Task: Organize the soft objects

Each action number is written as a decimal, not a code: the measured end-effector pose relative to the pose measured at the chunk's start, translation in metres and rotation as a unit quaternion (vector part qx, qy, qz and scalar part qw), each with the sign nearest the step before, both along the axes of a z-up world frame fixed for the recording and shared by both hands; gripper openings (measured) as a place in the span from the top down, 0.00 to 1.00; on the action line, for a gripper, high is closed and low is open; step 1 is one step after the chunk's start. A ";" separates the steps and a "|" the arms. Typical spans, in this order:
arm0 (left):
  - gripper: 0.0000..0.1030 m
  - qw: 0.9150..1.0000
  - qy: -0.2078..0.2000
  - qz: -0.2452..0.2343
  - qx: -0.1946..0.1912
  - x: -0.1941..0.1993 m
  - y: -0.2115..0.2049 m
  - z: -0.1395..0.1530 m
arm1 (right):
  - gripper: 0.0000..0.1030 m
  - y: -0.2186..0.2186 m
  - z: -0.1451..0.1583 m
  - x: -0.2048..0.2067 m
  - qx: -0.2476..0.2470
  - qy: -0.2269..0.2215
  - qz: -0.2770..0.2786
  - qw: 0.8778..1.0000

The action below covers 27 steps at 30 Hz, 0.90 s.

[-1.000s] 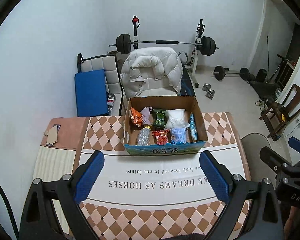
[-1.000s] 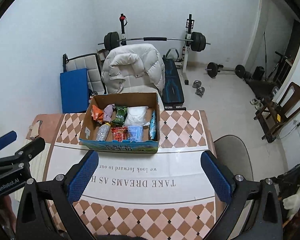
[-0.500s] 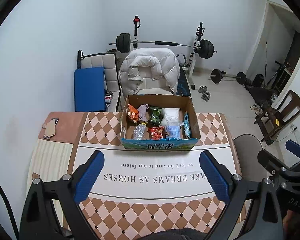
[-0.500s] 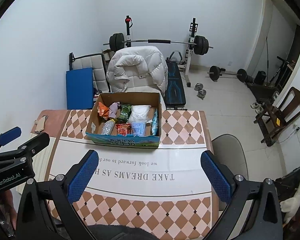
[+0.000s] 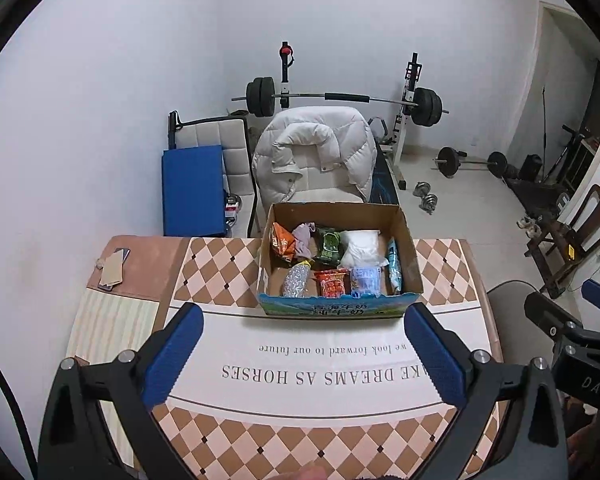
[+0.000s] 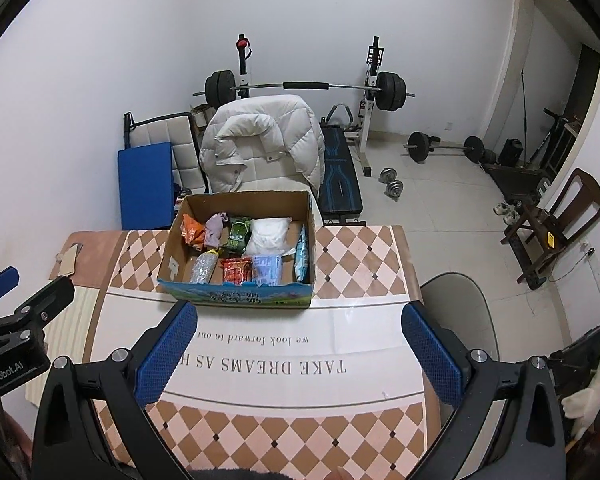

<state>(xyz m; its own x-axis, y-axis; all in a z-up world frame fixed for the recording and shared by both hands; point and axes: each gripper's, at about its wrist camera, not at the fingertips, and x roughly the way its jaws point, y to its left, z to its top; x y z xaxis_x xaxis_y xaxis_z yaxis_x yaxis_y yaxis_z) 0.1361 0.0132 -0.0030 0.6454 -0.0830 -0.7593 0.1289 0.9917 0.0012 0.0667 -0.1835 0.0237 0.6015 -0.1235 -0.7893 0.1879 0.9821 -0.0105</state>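
Observation:
An open cardboard box (image 5: pixel 340 306) (image 6: pixel 236 294) stands at the far side of the table. It holds several soft packets: an orange snack bag (image 5: pixel 283 242), a pink cloth (image 5: pixel 305 236), a green packet (image 5: pixel 329 245), a white bag (image 5: pixel 360 245) (image 6: pixel 269 231), a silvery packet (image 5: pixel 296 279), a red packet (image 5: pixel 332 282) and blue packets (image 5: pixel 366 280). My left gripper (image 5: pixel 304 354) is open and empty, held above the near table. My right gripper (image 6: pixel 300 354) is open and empty, to the right of the left one.
The table wears a checked cloth with printed words (image 5: pixel 320 376). A phone and card (image 5: pixel 114 270) lie at its far left. A chair with a white jacket (image 5: pixel 312 156) stands behind the box. A grey chair (image 6: pixel 454 312) is at the right. Weights fill the room behind.
Both grippers have pulled back and risen, so the box looks smaller and farther. Both stay open and empty.

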 end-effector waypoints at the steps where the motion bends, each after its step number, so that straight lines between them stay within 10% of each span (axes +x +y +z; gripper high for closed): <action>1: 0.00 1.000 0.000 0.001 0.001 0.003 0.000 -0.002 | 0.00 0.000 -0.002 0.003 -0.001 -0.001 -0.002 1.000; 27: 0.00 1.000 0.001 0.002 0.011 0.024 0.002 -0.019 | 0.00 0.006 -0.019 0.045 -0.011 -0.003 0.003 1.000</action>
<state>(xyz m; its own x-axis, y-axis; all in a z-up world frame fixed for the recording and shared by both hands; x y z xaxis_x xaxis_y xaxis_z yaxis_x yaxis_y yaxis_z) 0.1601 0.0149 -0.0220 0.6439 -0.0633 -0.7625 0.1244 0.9920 0.0228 0.1117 -0.1774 0.0046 0.6067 -0.1371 -0.7830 0.1822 0.9828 -0.0309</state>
